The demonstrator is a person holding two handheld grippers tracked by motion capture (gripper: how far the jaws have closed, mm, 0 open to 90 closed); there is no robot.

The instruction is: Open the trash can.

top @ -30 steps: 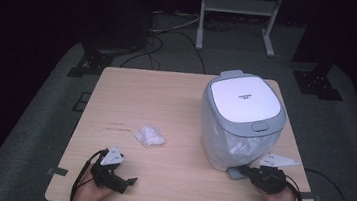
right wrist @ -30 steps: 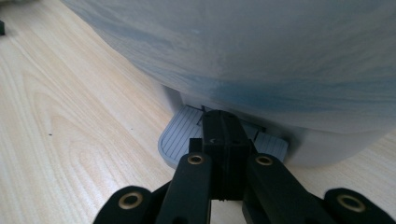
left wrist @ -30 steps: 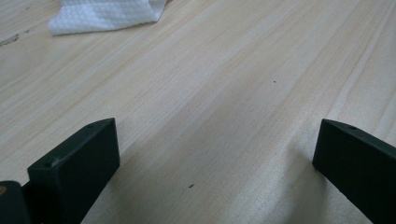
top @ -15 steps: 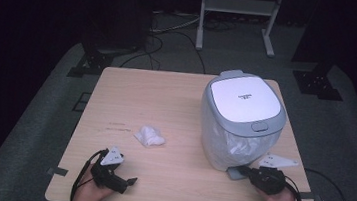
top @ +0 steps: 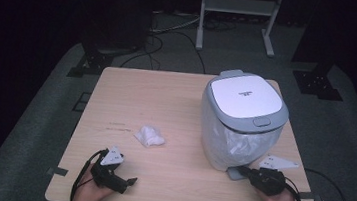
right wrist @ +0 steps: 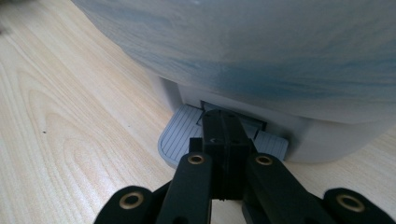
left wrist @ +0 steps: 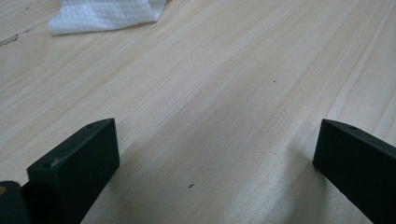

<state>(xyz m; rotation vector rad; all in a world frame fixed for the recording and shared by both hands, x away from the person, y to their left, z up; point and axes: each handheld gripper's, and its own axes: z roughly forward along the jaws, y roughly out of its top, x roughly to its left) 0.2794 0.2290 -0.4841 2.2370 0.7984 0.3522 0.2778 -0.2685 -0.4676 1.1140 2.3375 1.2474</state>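
Right claw, pressed together, rests on the bin's pedal; left claw gapes apart over the worktop.

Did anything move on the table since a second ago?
Nothing has visibly changed. The right gripper stays shut over the grey pedal of the white-lidded grey bin, the left gripper rests open on the wooden table, and the crumpled white paper towel lies untouched.
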